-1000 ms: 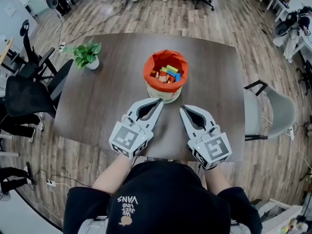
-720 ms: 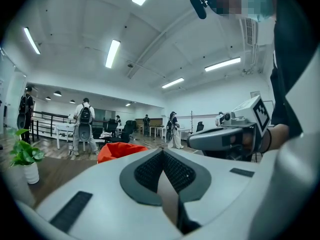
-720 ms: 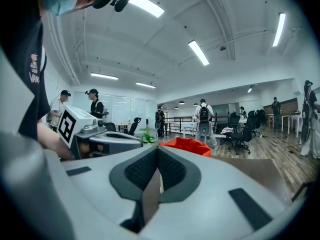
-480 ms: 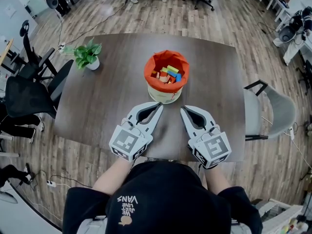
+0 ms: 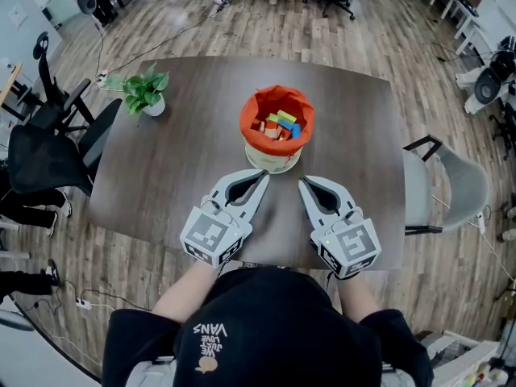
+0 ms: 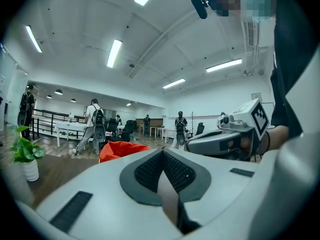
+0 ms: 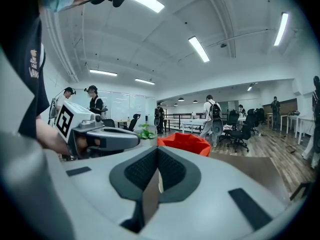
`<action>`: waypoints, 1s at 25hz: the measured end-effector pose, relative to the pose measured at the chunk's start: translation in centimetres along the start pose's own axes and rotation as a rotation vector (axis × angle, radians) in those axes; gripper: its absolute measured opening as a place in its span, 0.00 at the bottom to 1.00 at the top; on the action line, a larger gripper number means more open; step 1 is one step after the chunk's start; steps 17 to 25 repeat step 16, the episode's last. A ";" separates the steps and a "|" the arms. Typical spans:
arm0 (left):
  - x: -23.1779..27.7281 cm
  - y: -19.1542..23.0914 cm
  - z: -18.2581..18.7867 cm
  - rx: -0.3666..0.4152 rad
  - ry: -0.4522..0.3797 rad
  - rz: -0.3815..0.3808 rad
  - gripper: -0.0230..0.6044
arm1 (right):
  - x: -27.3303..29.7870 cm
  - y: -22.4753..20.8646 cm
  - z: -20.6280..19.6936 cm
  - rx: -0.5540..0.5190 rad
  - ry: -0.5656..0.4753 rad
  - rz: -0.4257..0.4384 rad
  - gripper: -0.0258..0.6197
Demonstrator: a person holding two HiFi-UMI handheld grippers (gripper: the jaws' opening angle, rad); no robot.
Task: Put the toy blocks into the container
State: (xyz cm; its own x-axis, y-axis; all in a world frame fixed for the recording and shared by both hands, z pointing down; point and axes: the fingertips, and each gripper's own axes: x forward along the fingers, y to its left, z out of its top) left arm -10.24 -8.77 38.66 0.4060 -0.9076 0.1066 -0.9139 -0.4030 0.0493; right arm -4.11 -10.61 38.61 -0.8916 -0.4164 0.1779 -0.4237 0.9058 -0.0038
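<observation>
Nothing has shifted on the surface (image 5: 177, 143) in the last second: the toy blocks (image 5: 279, 124) lie piled in the orange container (image 5: 274, 94), while the left gripper (image 5: 264, 172) and right gripper (image 5: 303, 182) wait near it, jaws together and empty, so the task looks done

The left gripper (image 5: 264, 173) and right gripper (image 5: 303, 182) are pale grey, each with a black-and-white marker cube (image 5: 211, 230). The person wears a black top (image 5: 266, 333) with white print
</observation>
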 end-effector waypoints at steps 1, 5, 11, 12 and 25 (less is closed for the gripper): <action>0.0 0.0 0.0 -0.001 -0.001 0.000 0.05 | 0.0 0.0 0.0 -0.001 0.000 0.000 0.07; 0.0 -0.1 -0.1 -0.005 0.001 0.003 0.05 | -0.1 -0.1 0.0 -0.003 0.000 -0.004 0.07; -0.3 0.1 -0.2 -0.001 0.003 0.008 0.05 | 0.0 0.1 0.1 -0.003 -0.002 -0.005 0.07; -0.3 0.1 -0.2 0.000 0.003 0.008 0.05 | -0.1 0.2 0.1 -0.003 -0.002 -0.005 0.07; -0.5 0.1 0.1 0.001 0.005 0.010 0.05 | -0.2 0.3 0.4 -0.004 -0.004 -0.006 0.07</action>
